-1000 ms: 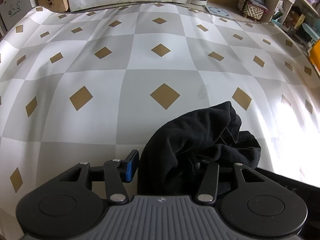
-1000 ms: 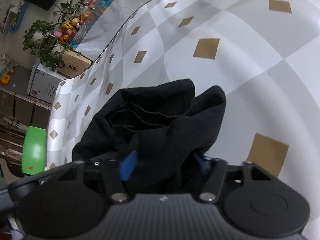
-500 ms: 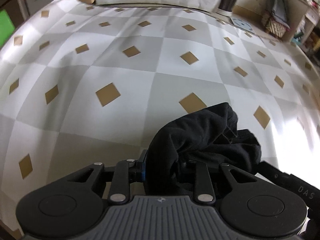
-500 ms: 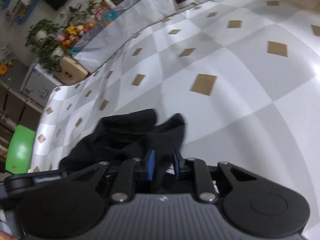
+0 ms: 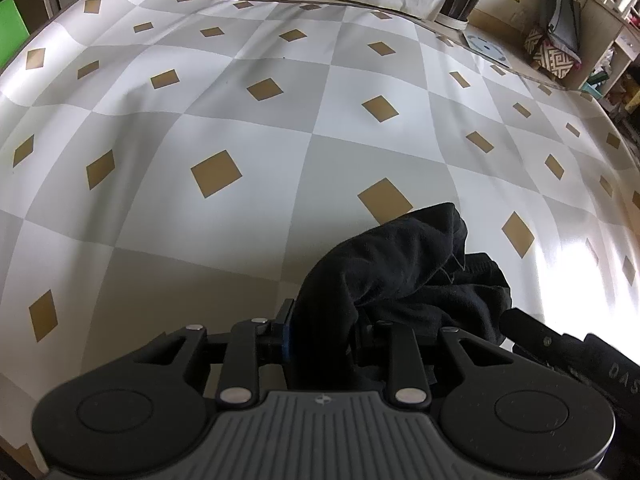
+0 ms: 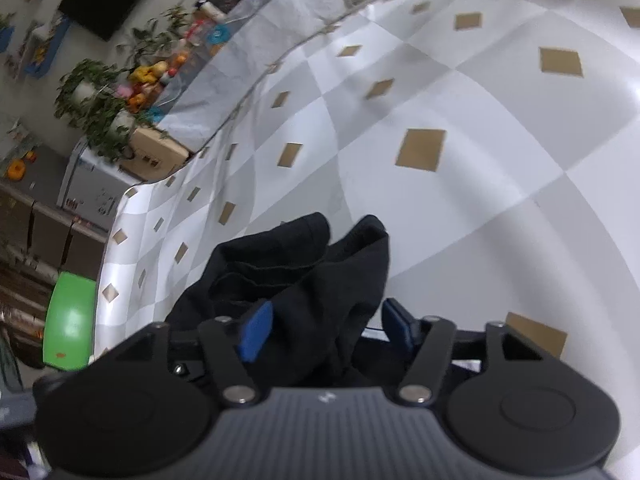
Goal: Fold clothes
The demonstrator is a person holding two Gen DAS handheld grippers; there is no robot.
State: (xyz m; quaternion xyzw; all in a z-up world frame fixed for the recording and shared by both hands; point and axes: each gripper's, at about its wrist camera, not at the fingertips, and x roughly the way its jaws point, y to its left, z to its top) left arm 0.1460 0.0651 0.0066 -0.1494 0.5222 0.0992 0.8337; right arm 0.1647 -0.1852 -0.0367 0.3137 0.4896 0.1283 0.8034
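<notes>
Between the left gripper (image 5: 320,332) pads a bunched fold of the black garment (image 5: 408,272) is pinched, jaws nearly closed on it. Right gripper (image 6: 326,326) jaws have just been opening; blue pads stand apart with cloth between them, not pressed. Garment is a crumpled heap on the checkered tablecloth (image 5: 240,120) at the near edge, directly ahead of both grippers, lying across from one to the other. Both equally near; next move likely a regrip on the right.

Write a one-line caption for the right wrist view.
Right gripper, jaws just opened, straddles a bunched black garment on the checkered tablecloth.
</notes>
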